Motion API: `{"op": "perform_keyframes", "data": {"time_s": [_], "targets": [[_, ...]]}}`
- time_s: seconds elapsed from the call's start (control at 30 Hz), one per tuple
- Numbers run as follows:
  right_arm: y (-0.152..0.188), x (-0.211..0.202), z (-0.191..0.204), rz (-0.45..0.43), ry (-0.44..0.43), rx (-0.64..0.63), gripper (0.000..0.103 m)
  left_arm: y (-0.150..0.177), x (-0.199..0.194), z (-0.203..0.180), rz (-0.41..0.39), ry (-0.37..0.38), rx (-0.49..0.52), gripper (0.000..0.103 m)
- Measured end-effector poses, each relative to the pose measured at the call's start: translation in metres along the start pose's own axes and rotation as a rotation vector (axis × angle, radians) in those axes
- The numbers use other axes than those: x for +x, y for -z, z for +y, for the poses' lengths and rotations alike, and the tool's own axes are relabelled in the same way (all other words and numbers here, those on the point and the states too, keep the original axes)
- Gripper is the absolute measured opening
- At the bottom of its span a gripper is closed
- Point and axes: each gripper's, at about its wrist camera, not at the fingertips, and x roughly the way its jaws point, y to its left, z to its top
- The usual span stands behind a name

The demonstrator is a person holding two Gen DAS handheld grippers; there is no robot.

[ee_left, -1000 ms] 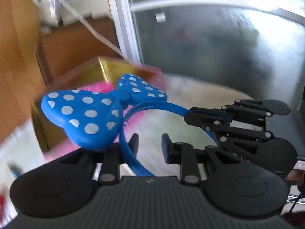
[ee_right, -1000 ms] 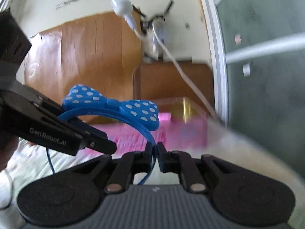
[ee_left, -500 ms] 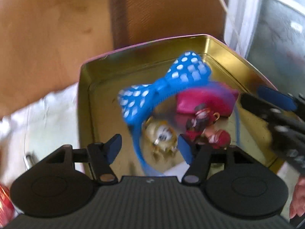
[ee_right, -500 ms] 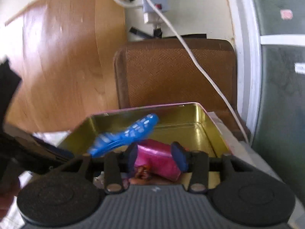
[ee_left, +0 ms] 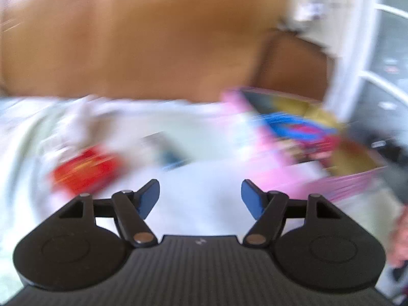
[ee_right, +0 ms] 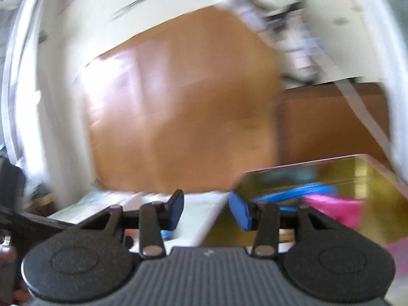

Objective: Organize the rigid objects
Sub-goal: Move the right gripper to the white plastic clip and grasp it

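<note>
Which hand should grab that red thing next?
Probably left. The left tongs, opening and empty, face the blurry red thing on the cloth; the right tongs face the gold tin.

blue headband lying inside gold tin, beside pink item.

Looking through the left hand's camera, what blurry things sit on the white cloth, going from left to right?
Red object → small blue-and-grey item, too blurred to name → pink tin with a gold inside, holding the blue headband.
</note>
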Motion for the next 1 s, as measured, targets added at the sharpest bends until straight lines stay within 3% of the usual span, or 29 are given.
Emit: {"op": "perform_keyframes", "data": {"time_s": [0.1,0.23,0.33,0.4,0.43,0.5,0.53,0.63,0.67,0.7,0.77,0.87,1.0], "targets": [[0.014,0.043,0.045,0.123,-0.120,-0.070,0.051,0.017,0.006,0.057,0.027,-0.188,-0.080,0.072],[0.036,0.108,0.097,0.268,-0.238,-0.135,0.062,0.035,-0.004,0.117,-0.028,-0.356,-0.193,0.072],[0.041,0.153,0.126,0.332,-0.264,-0.133,0.085,0.040,-0.017,0.141,-0.120,-0.292,-0.326,0.075],[0.039,0.175,0.139,0.321,-0.248,-0.148,0.086,0.038,-0.012,0.145,-0.124,-0.290,-0.365,0.075],[0.036,0.187,0.146,0.317,-0.243,-0.169,0.084,0.038,-0.011,0.146,-0.126,-0.275,-0.375,0.075],[0.031,0.201,0.159,0.317,-0.255,-0.200,0.065,0.037,-0.012,0.150,-0.133,-0.260,-0.387,0.075],[0.029,0.209,0.167,0.324,-0.256,-0.233,0.061,0.037,-0.013,0.150,-0.136,-0.253,-0.389,0.075],[0.041,0.231,0.196,0.364,-0.208,-0.410,0.039,0.045,-0.024,0.151,-0.146,-0.239,-0.395,0.075],[0.047,0.240,0.201,0.383,-0.193,-0.445,0.017,0.045,-0.025,0.152,-0.150,-0.234,-0.398,0.075],[0.053,0.246,0.205,0.397,-0.189,-0.461,0.008,0.046,-0.026,0.153,-0.153,-0.231,-0.401,0.075],[0.056,0.243,0.210,0.359,-0.188,-0.477,0.007,0.049,-0.027,0.156,-0.166,-0.227,-0.410,0.075],[0.051,0.216,0.209,0.317,-0.223,-0.373,0.007,0.051,-0.036,0.157,-0.202,-0.202,-0.410,0.075],[0.054,0.159,0.192,0.313,-0.261,-0.296,0.007,0.052,-0.047,0.143,-0.265,-0.139,-0.328,0.073]]}}
